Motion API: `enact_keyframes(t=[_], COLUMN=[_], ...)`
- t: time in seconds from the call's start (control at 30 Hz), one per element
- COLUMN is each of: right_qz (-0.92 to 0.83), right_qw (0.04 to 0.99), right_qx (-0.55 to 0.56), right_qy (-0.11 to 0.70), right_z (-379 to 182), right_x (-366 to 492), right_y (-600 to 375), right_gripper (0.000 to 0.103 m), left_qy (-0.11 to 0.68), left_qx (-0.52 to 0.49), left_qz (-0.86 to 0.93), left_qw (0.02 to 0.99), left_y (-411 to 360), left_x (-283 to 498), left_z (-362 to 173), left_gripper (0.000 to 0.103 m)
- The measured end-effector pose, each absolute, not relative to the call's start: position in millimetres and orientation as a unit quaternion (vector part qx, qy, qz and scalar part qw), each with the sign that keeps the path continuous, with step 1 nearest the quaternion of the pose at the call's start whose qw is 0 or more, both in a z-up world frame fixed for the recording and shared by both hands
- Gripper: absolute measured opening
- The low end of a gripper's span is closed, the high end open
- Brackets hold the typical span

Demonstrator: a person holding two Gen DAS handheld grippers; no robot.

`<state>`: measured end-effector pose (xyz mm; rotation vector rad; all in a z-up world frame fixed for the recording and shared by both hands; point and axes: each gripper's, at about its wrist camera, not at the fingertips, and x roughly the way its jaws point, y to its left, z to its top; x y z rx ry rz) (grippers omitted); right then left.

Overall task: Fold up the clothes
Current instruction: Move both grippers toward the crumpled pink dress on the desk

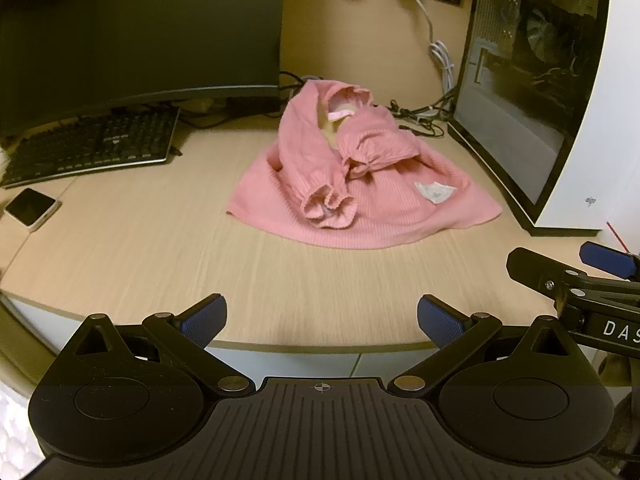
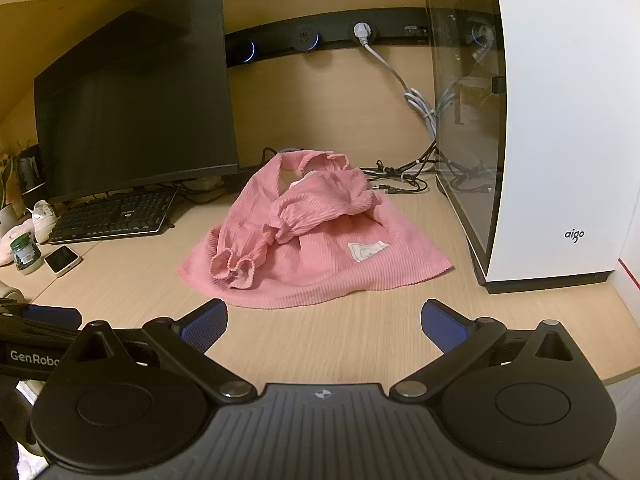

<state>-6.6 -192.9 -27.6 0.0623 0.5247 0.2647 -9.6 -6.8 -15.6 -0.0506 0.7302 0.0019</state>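
Lying crumpled on the desk (image 1: 140,248) is a pink garment (image 1: 360,176), its ruffled sleeves (image 1: 326,204) folded across the front and a white patch (image 2: 366,250) showing near the hem. It is sitting between the monitor (image 1: 136,28) and the white PC case (image 2: 560,120), cables (image 2: 400,180) trailing behind it. Both grippers, left (image 1: 320,320) and right (image 2: 324,322), are hovering near the desk's front edge, spread wide and gripping nothing, well apart from the cloth. A keyboard (image 1: 96,144) and phone (image 1: 30,208) are resting off to the left.
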Motion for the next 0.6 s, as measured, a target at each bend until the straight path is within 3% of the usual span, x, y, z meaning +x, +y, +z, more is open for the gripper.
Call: enact_keyframes(t=[0.6], right_qz=[0.128], right_qw=[0.955], right_qx=[0.031], right_qy=[0.268], right_z=[-32], right_x=[5], right_y=[-192], right_gripper=[0.103], left_qy=[0.370], left_qx=[-0.025], left_qz=[-0.001], left_qw=[0.929], left_y=[-8], left_x=[6], left_z=[-22], left_gripper=[0.103])
